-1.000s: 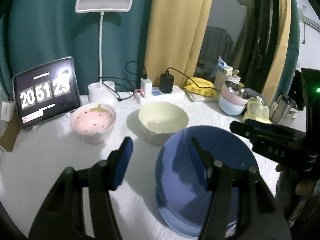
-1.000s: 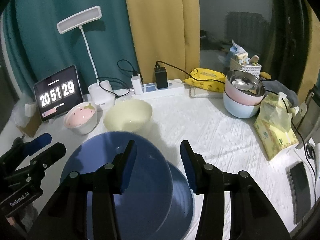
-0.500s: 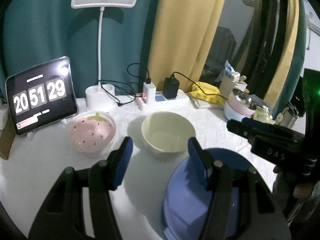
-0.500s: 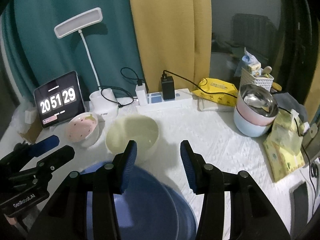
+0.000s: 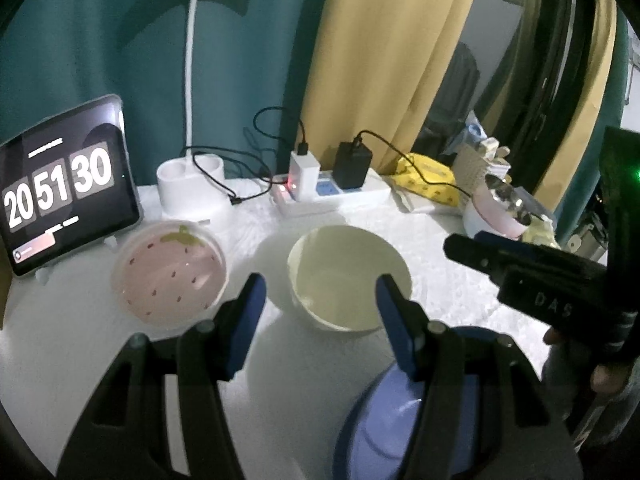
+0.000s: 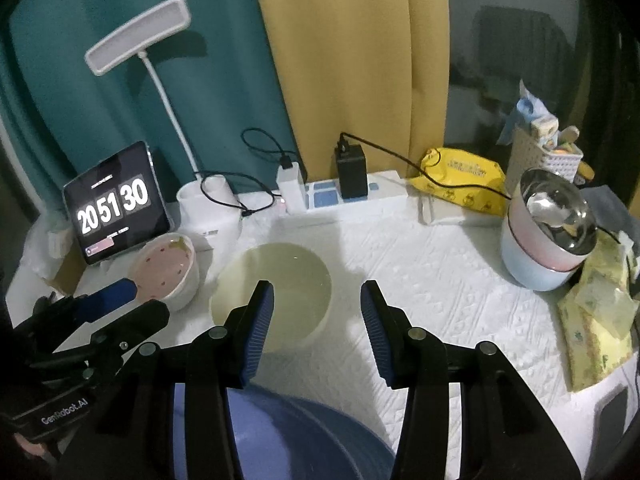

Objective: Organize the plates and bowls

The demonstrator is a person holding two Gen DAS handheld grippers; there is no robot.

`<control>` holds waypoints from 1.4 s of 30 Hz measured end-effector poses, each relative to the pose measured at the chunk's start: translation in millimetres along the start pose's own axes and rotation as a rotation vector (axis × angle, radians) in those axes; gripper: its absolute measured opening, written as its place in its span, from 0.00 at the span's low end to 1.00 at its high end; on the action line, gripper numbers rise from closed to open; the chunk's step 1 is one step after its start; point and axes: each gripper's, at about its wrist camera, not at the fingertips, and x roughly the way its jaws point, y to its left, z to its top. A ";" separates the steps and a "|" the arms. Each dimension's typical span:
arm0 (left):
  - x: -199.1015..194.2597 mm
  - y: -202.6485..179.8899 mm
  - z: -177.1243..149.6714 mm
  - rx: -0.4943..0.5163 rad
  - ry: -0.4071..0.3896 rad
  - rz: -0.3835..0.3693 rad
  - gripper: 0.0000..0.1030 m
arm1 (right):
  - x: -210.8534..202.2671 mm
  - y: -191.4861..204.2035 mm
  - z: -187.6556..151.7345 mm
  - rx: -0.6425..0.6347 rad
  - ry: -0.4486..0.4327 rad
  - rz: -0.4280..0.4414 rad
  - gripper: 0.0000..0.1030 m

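Observation:
A cream bowl [image 5: 348, 276] [image 6: 272, 288] stands in the middle of the white table [image 6: 420, 280]. Left of it is a pink strawberry bowl [image 5: 170, 268] [image 6: 164, 268]. Stacked blue plates [image 5: 400, 432] [image 6: 280, 432] lie at the near edge, below both grippers. My left gripper [image 5: 320, 308] [image 6: 136, 304] hangs open and empty, its jaws framing the cream bowl's near rim from above. Open and empty too, my right gripper [image 6: 318, 312] [image 5: 468, 246] sits just right of the cream bowl's near side.
Stacked pastel bowls [image 6: 548, 232] topped by a steel bowl with a spoon stand at the right. Along the back are a tablet clock [image 6: 116, 204], a lamp base [image 6: 208, 208] and a power strip [image 6: 352, 196] with cables. Yellow packets [image 6: 596, 308] lie at the right edge.
Both grippers have moved forward off the blue plates toward the cream bowl. The plates have slid to the bottom of both views. The jaws kept their spread.

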 end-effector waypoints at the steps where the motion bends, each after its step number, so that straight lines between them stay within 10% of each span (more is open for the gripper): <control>1: 3.6 1.0 1.3 0.002 0.008 0.002 0.57 | 2.4 -1.1 1.7 0.002 0.005 0.000 0.46; 22: 74.0 19.9 7.4 0.019 0.134 0.012 0.57 | 62.5 -34.1 39.0 0.022 0.165 0.035 0.47; 36: 89.0 15.3 8.5 0.025 0.155 0.006 0.57 | 50.8 -40.6 50.8 0.007 0.103 0.019 0.47; 42: 91.5 14.8 7.6 0.042 0.163 0.005 0.57 | 82.6 -38.5 38.8 -0.002 0.226 0.097 0.47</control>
